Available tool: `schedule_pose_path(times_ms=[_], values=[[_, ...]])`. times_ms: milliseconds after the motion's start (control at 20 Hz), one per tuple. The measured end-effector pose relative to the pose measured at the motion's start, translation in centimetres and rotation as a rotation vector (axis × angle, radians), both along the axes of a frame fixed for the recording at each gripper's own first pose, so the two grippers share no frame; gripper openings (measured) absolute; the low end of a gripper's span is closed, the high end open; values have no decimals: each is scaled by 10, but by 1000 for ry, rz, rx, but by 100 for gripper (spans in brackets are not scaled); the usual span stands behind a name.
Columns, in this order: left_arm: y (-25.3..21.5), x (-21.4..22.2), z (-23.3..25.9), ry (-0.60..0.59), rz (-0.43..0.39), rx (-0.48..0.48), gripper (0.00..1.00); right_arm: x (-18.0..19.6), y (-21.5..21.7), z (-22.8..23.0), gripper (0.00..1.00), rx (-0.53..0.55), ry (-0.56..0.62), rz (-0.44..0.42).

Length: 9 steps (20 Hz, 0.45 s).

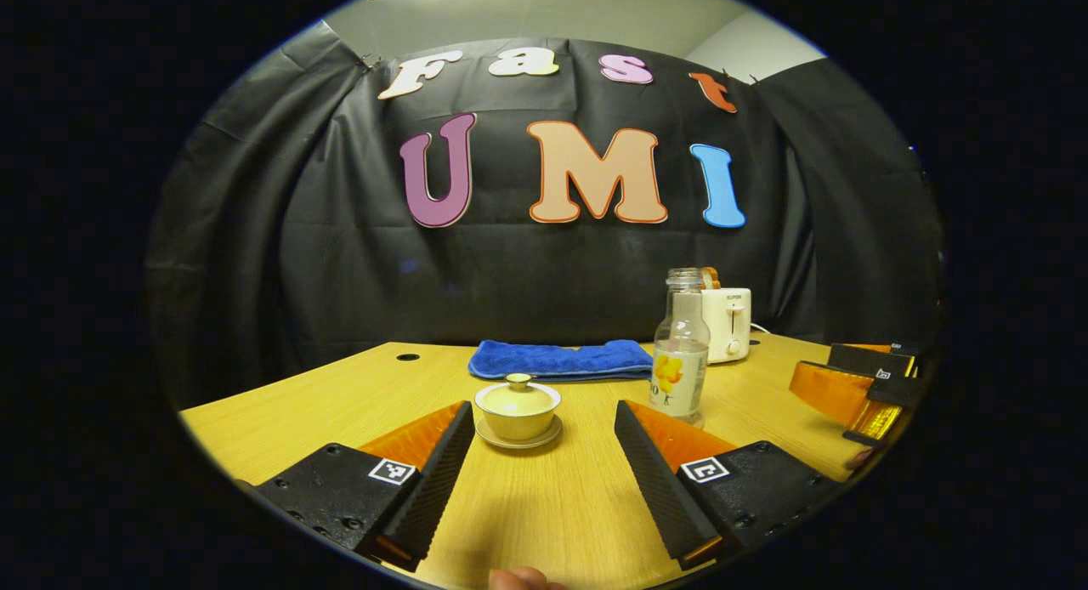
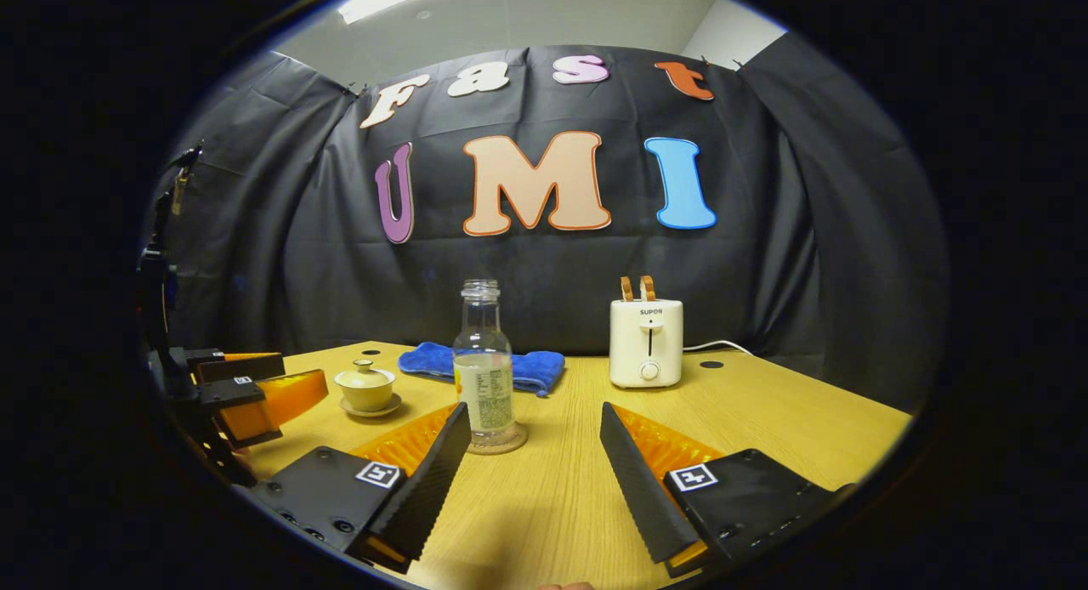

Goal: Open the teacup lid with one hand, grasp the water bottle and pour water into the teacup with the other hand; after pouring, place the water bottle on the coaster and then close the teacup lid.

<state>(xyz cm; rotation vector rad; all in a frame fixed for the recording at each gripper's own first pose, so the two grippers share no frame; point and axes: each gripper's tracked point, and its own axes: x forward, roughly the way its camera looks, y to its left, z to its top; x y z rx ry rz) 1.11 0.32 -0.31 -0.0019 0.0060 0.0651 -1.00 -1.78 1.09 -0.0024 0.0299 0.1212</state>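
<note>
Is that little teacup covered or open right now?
Covered. The lid sits on the teacup, its knob upright, and both claws are open and away from it.

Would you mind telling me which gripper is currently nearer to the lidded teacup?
Left. The left gripper is open with the teacup just ahead between its fingers. The right gripper is open and lined up on the water bottle, with the teacup farther off to its left.
</note>
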Motion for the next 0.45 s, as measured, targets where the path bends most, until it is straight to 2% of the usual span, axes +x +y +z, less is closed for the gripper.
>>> schedule_pose_path(times_ms=[50,350,400,450], values=[[-4,-6,1,-3,0,3,97,-4,0,0,98,-1,1,-5],[-26,-32,0,-2,-7,2,97,-30,15,2,98,3,1,18],[-28,-35,1,-4,-10,4,100,-33,16,2,98,2,2,16],[-31,-37,1,-5,-13,3,97,-36,18,2,97,2,2,14]])
